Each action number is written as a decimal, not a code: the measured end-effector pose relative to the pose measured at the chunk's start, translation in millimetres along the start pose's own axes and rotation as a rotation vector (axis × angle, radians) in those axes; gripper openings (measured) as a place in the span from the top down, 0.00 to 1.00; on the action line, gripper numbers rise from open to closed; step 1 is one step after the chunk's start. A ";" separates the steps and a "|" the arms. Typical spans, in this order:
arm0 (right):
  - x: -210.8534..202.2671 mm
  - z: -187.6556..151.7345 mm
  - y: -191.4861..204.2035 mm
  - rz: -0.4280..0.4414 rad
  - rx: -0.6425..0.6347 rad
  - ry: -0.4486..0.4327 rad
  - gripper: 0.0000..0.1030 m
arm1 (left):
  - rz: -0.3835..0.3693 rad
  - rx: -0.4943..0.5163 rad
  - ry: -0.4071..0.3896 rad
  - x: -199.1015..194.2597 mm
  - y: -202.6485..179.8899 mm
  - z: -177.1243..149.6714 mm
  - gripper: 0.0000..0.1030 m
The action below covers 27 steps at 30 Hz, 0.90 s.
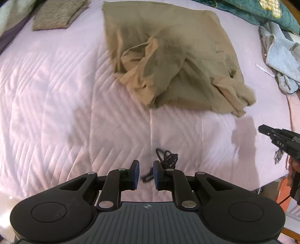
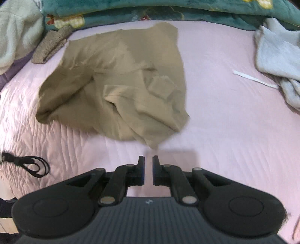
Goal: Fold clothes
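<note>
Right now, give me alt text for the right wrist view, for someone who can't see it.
A crumpled tan garment lies unfolded on a pink quilt, just ahead of the right gripper, whose jaws stand slightly apart and hold nothing. A pale blue garment lies at right, a black cord at left, and teal bedding along the back.

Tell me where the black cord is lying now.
The black cord lies on the pink bedspread just beyond the left gripper, nearer than the khaki garment.

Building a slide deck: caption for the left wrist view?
Left gripper hovers empty over pink quilt, crumpled khaki garment ahead.
</note>
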State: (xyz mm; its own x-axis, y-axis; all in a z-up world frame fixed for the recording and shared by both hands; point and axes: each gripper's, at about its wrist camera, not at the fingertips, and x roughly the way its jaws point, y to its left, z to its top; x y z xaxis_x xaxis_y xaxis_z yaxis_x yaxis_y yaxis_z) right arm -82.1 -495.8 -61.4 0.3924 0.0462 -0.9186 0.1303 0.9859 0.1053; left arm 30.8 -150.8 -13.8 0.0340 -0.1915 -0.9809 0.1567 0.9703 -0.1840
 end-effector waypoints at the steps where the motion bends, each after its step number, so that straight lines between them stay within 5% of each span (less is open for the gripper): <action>1: -5.8 -1.1 0.1 -0.008 0.003 -0.005 0.91 | 0.009 0.006 0.005 -4.6 0.4 -7.3 0.82; 4: -18.3 10.2 7.3 -0.027 -0.019 -0.054 0.80 | 0.006 -0.007 0.038 -10.4 -0.9 -21.6 0.80; 6: -15.9 20.4 14.2 -0.037 -0.046 -0.081 0.57 | 0.002 -0.002 0.056 -6.0 -3.9 -31.7 0.78; 8: -10.9 31.0 21.4 -0.046 -0.074 -0.106 0.47 | 0.031 0.033 0.059 0.1 -9.2 -35.9 0.74; 13: 5.2 57.6 35.9 -0.040 -0.131 -0.141 0.47 | 0.034 -0.016 0.117 13.1 -7.2 -41.0 0.60; 20: 24.1 70.1 46.3 -0.002 -0.164 -0.105 0.47 | 0.098 -0.061 0.264 4.9 16.5 -96.1 0.59; 22: 25.7 70.2 48.0 -0.007 -0.179 -0.102 0.47 | 0.113 -0.078 0.240 -1.0 22.0 -93.2 0.59; 27: 34.7 76.9 45.5 -0.040 -0.205 -0.114 0.47 | 0.107 0.027 -0.026 12.6 -1.8 -10.4 0.56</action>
State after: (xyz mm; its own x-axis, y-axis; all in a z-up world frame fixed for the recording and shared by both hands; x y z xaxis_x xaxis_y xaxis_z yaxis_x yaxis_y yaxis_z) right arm 7.5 -461.7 -59.2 0.4920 -0.0008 -0.8706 -0.0350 0.9992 -0.0207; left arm 20.7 -153.4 -26.5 0.0779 -0.0916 -0.9927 0.1771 0.9812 -0.0766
